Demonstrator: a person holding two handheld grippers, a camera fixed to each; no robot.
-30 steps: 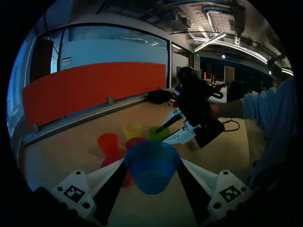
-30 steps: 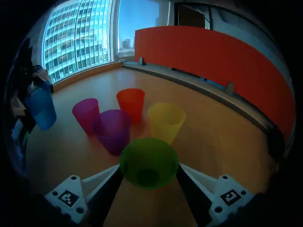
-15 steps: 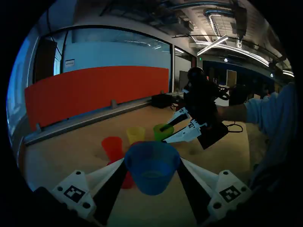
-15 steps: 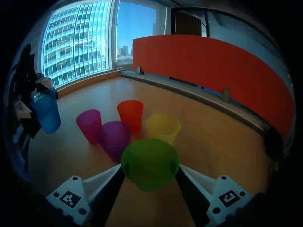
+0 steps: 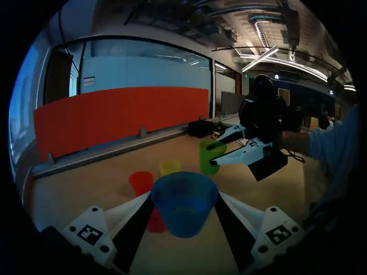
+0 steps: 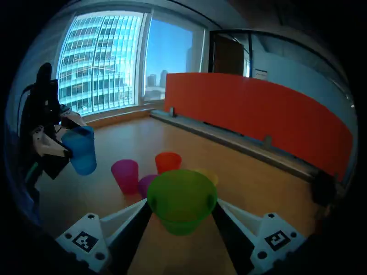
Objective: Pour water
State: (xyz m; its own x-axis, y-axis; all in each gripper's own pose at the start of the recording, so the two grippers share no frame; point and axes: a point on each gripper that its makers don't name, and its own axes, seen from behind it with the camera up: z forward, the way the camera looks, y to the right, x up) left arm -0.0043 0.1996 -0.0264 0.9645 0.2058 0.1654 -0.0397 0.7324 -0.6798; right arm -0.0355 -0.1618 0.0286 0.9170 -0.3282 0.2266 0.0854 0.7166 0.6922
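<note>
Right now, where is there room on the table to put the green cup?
Bare table lies between the yellow cup and the orange wall. The middle is crowded: pink cup, purple cup and orange cup stand close together.

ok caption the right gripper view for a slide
Right hand-held gripper holding a green cup above the table, a blue cup held alongside.

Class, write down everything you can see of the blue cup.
The blue cup looks like translucent plastic. It is tapered, wider at its open rim than at its base. It stands upright, lifted clear of the wooden table. The two fingers of the left tool press on its opposite sides, and nothing else touches it. A paler band low inside looks like a little water.
</note>
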